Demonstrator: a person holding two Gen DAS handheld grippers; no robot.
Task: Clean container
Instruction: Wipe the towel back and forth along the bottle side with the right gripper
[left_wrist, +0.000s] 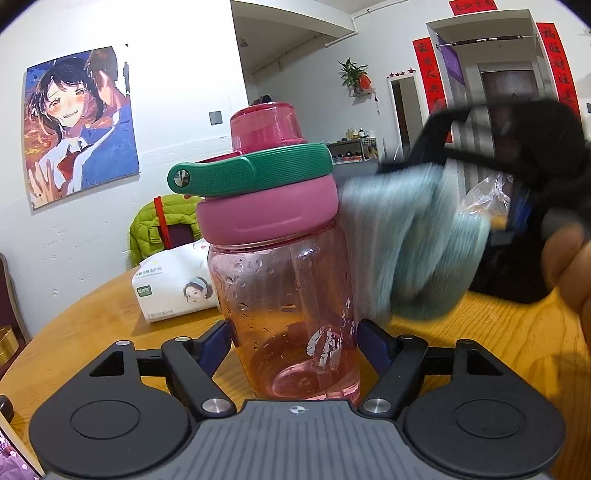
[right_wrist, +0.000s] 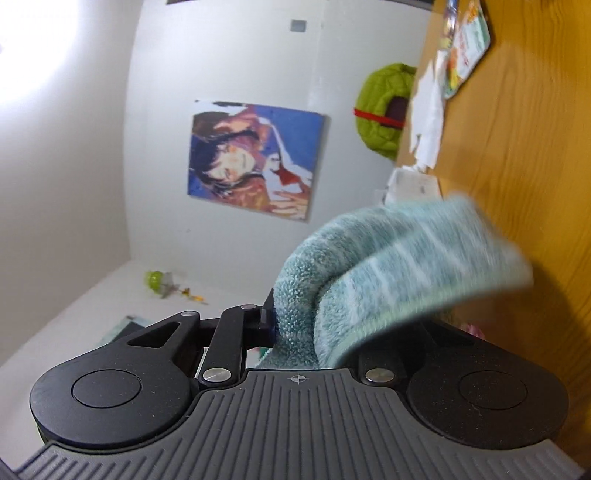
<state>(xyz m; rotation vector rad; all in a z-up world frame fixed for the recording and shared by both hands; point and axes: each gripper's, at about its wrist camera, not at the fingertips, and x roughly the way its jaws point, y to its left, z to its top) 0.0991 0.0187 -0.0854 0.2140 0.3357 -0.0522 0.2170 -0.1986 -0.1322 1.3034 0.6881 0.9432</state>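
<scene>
A clear pink water bottle (left_wrist: 280, 295) with a pink lid and a green carry handle (left_wrist: 251, 170) stands upright on the wooden table (left_wrist: 498, 350). Water drops cling to its wall. My left gripper (left_wrist: 295, 343) is shut on its lower body, one blue pad on each side. A pale blue-green towel (left_wrist: 417, 240) hangs blurred by the bottle's right shoulder; whether it touches the bottle I cannot tell. My right gripper (left_wrist: 424, 162) holds it from the upper right. In the right wrist view the towel (right_wrist: 388, 266) is bunched between the jaws of the right gripper (right_wrist: 314, 325), hiding the right finger.
A white tissue pack (left_wrist: 173, 284) lies behind the bottle on the left. A black bag (left_wrist: 509, 266) and a clear plastic bag (left_wrist: 487, 195) stand at the back right. A green jacket (left_wrist: 159, 225) hangs on a chair beyond the table. A person's hand (left_wrist: 576, 266) is at the right edge.
</scene>
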